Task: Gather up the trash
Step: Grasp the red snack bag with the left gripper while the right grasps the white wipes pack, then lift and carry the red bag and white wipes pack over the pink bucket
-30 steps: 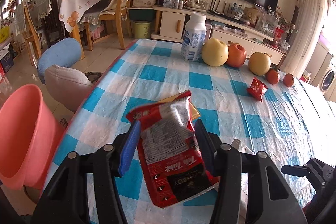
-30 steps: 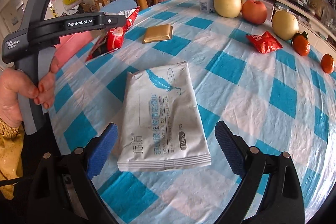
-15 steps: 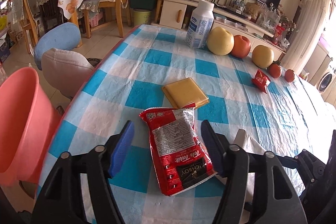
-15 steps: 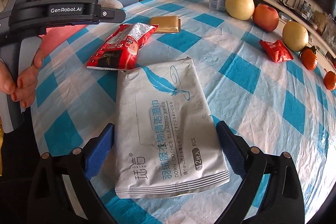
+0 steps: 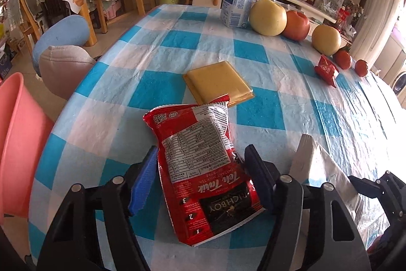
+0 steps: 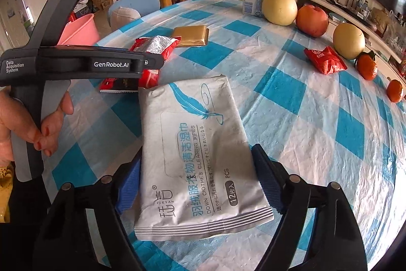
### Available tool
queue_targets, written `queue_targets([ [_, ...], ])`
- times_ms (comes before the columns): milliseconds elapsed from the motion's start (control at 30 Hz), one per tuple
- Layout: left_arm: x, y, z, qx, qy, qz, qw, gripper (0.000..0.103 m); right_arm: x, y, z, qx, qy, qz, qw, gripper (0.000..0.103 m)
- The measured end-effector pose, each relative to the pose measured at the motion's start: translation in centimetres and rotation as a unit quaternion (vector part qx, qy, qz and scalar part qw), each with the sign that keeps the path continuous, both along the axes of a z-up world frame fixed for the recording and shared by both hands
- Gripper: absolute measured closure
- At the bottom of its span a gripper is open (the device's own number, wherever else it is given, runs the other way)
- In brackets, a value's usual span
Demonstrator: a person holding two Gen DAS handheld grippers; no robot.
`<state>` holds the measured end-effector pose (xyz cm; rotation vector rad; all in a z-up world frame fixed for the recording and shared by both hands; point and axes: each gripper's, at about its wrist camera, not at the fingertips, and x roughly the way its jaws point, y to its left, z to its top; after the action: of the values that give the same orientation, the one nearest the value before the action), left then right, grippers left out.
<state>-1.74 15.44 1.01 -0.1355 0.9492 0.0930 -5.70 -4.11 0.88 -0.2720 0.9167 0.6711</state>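
Note:
A red snack wrapper (image 5: 203, 164) lies on the checked tablecloth between the fingers of my left gripper (image 5: 200, 179), which close against its sides. It also shows in the right wrist view (image 6: 152, 47). A grey wet-wipes packet (image 6: 195, 156) lies between the fingers of my right gripper (image 6: 198, 182), which touch its edges. A flat gold packet (image 5: 218, 83) lies beyond the red wrapper. A small red wrapper (image 5: 327, 70) lies near the fruit.
A pink bin (image 5: 15, 144) stands at the table's left edge. A white bottle (image 5: 238, 1), two pears, an apple (image 5: 297, 24) and small oranges line the far side. Chairs stand to the left.
My left gripper set the red wrapper down, opened, then moved forward and closed around it. My right gripper moved forward over the wipes packet and narrowed onto its sides.

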Motion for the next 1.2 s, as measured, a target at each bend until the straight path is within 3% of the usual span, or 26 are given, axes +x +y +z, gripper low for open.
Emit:
queue_targets([
  [367,-0.5,0.6,0.5,-0.025,-0.011,-0.006,0.9996,0.053,0.1,-0.6,0.6,0.026,-0.01,-0.02,0.999,0.037],
  [800,-1.5,2.8,1.9,-0.071,-0.033,0.006,0.9969,0.056,0.3,-1.0,1.1,0.06,-0.002,-0.049,0.997,0.045],
  [1200,-3.1,5.8,4.7,-0.086,-0.075,0.03,0.993,0.056,-0.1,-0.9,4.0,0.116,-0.012,-0.071,0.991,0.045],
])
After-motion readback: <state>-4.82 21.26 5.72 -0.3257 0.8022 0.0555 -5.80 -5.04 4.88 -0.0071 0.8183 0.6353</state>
